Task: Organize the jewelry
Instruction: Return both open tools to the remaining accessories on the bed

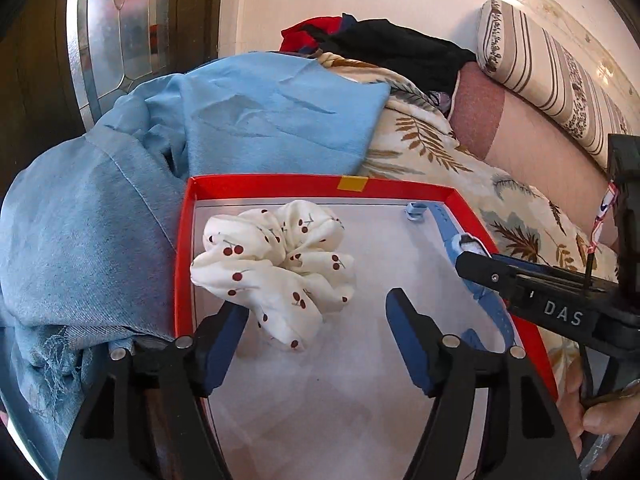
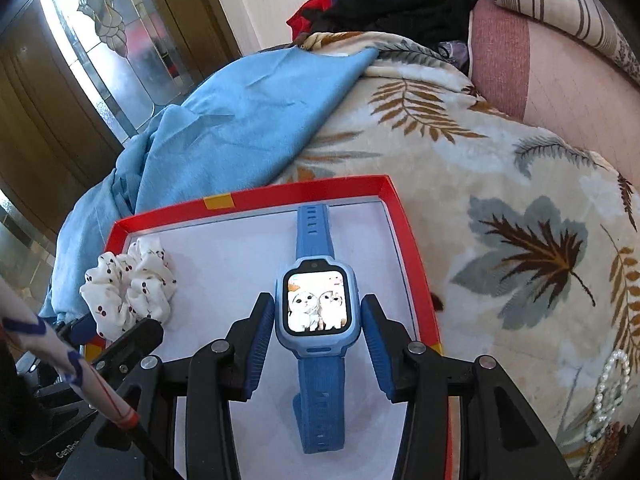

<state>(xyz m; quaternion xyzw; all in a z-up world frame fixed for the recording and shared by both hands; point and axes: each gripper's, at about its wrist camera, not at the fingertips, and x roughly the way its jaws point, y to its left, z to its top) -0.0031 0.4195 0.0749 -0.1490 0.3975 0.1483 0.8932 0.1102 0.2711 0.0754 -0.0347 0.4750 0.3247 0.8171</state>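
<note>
Two sets of fingers worked over the red-rimmed tray (image 2: 404, 216) at this moment, and both were spread. Your right gripper (image 2: 318, 332) straddled the blue smartwatch (image 2: 316, 308), one pad on each side of its case with a visible gap on both sides, so nothing was pinched. The watch lay flat on the tray's white floor, screen up, its strap running away toward the far rim and back beneath the gripper.

Your left gripper (image 1: 316, 332) hung open at the near side of the tray, with the cherry-print scrunchie (image 1: 276, 268) just ahead of it; its left finger sat close against the fabric, though I cannot tell whether it touched. The scrunchie rested in the tray's left part, well apart from the watch.

Outward, the tray sat on a leaf-patterned blanket (image 2: 500, 200) on the bed, a blue cloth (image 1: 248, 112) bunched against its far left side. A pearl bracelet (image 2: 610, 392) lay on the blanket, right of the tray and outside it.

The risks, as I judge them: the soft bedding could let the tray tip or slide under a downward push, the rounded watch case could skid if you withdrew crookedly, and the pearls look easy to fumble on plush fabric.
</note>
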